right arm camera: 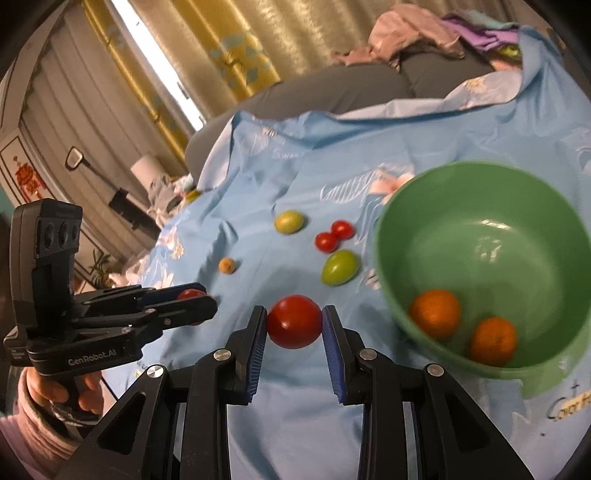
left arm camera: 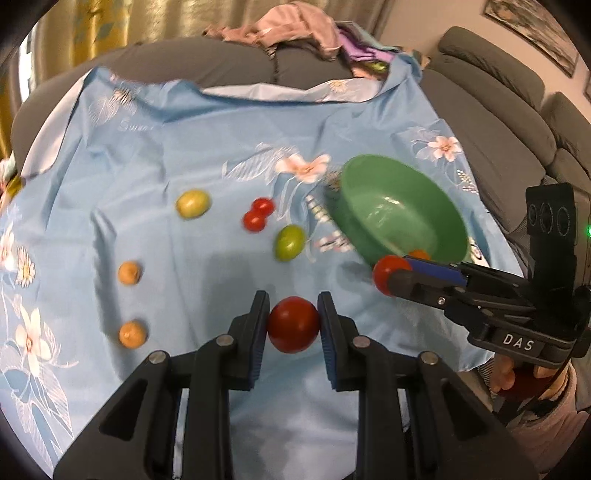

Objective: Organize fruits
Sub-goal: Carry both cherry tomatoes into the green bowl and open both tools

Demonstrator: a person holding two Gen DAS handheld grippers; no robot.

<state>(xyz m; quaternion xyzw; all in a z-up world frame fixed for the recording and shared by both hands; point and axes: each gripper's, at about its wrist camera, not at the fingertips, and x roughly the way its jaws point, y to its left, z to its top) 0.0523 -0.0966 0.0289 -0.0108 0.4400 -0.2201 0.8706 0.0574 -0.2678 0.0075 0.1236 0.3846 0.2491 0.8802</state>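
My left gripper (left arm camera: 293,318) is shut on a red tomato (left arm camera: 293,332), held above the blue flowered cloth (left arm camera: 166,147). My right gripper (right arm camera: 294,320) is shut on a second red tomato (right arm camera: 294,326), just left of the green bowl (right arm camera: 480,221). Two oranges (right arm camera: 436,314) lie in that bowl. From the left wrist view the right gripper (left arm camera: 397,275) holds its tomato (left arm camera: 384,269) at the near rim of the bowl (left arm camera: 406,206). From the right wrist view the left gripper (right arm camera: 195,297) shows at the left with its tomato (right arm camera: 189,294).
Loose on the cloth are a yellow-green fruit (left arm camera: 192,203), two cherry tomatoes (left arm camera: 258,214), a green fruit (left arm camera: 289,242) and two small orange fruits (left arm camera: 130,272). A grey sofa back (left arm camera: 498,122) and a pile of clothes (left arm camera: 295,29) lie behind.
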